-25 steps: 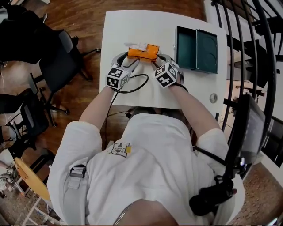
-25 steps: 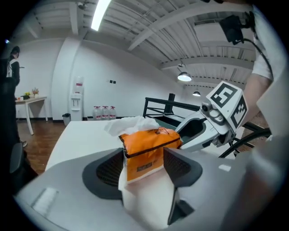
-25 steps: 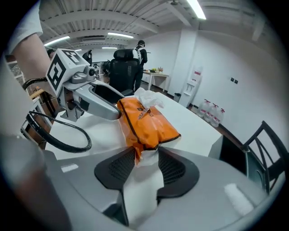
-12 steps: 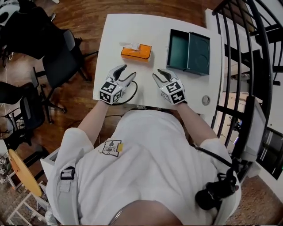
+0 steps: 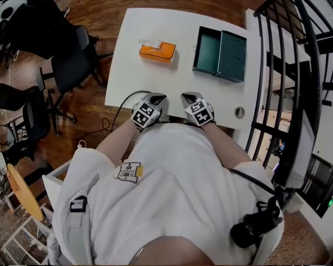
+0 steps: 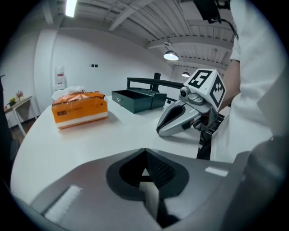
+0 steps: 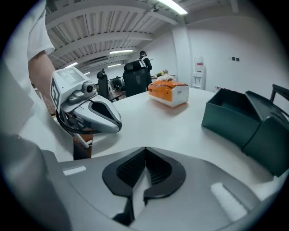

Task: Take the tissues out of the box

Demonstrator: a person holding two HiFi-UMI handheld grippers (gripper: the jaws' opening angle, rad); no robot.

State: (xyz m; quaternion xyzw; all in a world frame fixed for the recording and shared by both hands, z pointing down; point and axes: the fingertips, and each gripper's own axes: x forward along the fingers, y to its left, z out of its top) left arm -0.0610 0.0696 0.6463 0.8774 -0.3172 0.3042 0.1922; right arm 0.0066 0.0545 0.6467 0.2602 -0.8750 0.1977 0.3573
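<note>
I see bright, even light from ceiling strips (image 7: 174, 5) and a round lamp (image 6: 170, 55) above my left hand-held gripper (image 6: 145, 167). The white desk (image 6: 90, 140) ahead of it glares mildly. The right hand-held gripper (image 6: 160, 130) casts a soft shadow beneath itself. Picture edges bend and darken, and the near jaws blur.

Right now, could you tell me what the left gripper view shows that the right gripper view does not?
Only the left gripper view: the right gripper, shut and empty, and a ceiling lamp. Only the right gripper view: the left gripper, also shut, plus dark office chairs in the background. Both: the orange tissue box with a tissue poking out, the open green case and the white table.
</note>
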